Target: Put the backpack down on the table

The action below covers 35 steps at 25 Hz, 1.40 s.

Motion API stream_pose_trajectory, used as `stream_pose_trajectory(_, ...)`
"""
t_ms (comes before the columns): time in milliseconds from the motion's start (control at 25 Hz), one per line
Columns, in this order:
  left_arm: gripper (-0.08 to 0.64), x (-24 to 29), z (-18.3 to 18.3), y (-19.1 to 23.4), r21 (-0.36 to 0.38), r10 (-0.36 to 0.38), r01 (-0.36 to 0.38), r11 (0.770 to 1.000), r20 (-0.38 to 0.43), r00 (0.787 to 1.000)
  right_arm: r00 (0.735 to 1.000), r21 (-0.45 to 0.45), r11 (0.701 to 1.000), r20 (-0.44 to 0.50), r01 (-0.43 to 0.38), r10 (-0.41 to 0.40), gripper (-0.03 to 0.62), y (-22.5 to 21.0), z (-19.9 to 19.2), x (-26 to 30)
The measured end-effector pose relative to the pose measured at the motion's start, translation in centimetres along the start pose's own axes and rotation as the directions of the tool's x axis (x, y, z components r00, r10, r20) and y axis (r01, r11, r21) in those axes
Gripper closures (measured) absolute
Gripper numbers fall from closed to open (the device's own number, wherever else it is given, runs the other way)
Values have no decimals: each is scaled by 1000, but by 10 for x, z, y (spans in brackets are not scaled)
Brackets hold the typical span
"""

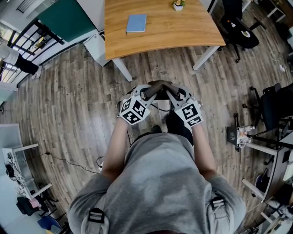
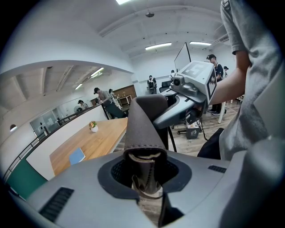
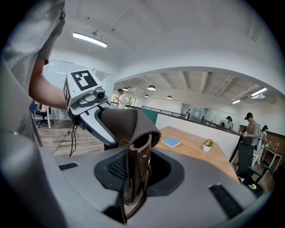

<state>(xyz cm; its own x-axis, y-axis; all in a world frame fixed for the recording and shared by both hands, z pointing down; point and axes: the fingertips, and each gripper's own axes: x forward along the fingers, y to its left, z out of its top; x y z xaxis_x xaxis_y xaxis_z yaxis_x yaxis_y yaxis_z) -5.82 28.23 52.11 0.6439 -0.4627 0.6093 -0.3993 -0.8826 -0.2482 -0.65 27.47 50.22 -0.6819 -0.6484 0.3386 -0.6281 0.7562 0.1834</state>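
Head view: inward-angled hand-held grippers (image 1: 152,93) (image 1: 169,93)

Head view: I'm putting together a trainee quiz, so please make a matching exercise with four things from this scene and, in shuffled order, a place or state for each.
Things:
1. blue notebook
2. potted plant
3. brown strap
4. table

Places or states:
A. clamped in both the left gripper and the right gripper
B. light wood top on white legs
C. lying flat on the table's left part
D. standing near the table's far edge

Pairs: 1-C, 2-D, 3-A, 4-B.
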Motion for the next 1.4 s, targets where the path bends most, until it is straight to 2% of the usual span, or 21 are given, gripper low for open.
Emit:
stream_pose_trajectory(600,453,25,-1,43,-39,28,-29,999,-30,999,999,-3,999,-3,-54,54,511,-37,0,37)
stream_pose_trajectory(1400,451,103,33,119,-96,51,-60,994,-91,995,989,14,989,-11,-147,148,508,-146,-10,82)
